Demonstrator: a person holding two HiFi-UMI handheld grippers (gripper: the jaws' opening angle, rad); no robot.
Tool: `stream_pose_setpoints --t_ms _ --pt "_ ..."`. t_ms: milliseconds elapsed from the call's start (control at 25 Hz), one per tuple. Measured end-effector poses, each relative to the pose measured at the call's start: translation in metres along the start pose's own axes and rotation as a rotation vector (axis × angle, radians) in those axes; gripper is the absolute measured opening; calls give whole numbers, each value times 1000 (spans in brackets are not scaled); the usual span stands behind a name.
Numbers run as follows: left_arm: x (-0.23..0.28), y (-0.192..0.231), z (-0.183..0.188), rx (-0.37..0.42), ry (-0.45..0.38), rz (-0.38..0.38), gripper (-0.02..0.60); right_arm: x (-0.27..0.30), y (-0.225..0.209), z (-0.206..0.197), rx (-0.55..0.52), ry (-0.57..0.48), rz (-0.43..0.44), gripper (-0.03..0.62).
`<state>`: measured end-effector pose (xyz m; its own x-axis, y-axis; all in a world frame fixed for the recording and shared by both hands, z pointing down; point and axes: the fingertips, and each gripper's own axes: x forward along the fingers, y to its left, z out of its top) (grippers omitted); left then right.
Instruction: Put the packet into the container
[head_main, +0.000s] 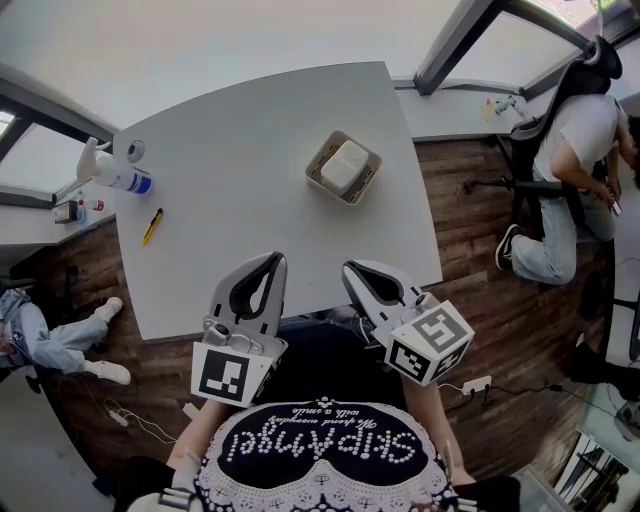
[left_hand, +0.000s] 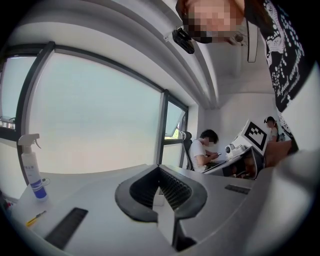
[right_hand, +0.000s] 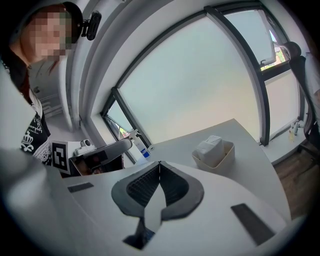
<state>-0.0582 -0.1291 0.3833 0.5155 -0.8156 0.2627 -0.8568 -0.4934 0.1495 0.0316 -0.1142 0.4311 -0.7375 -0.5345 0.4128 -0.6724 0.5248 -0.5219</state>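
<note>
Both tongs are pressed together on nothing, the left gripper (head_main: 271, 259) and the right gripper (head_main: 352, 268) near the table (head_main: 240, 190) edge, while the packet (head_main: 345, 165) already sits inside the container (head_main: 314, 163), so the task looks finished

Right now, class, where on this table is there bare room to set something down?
Bare: the wide middle of the table between the yellow pen and the container, and the near right corner. Crowded: the left corner by the spray bottle.
</note>
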Motion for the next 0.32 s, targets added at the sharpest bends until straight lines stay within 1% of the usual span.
stream_pose_setpoints --t_ms 320 --pt "0 0 3 -2 -11 4 8 0 1 -1 -7 9 7 15"
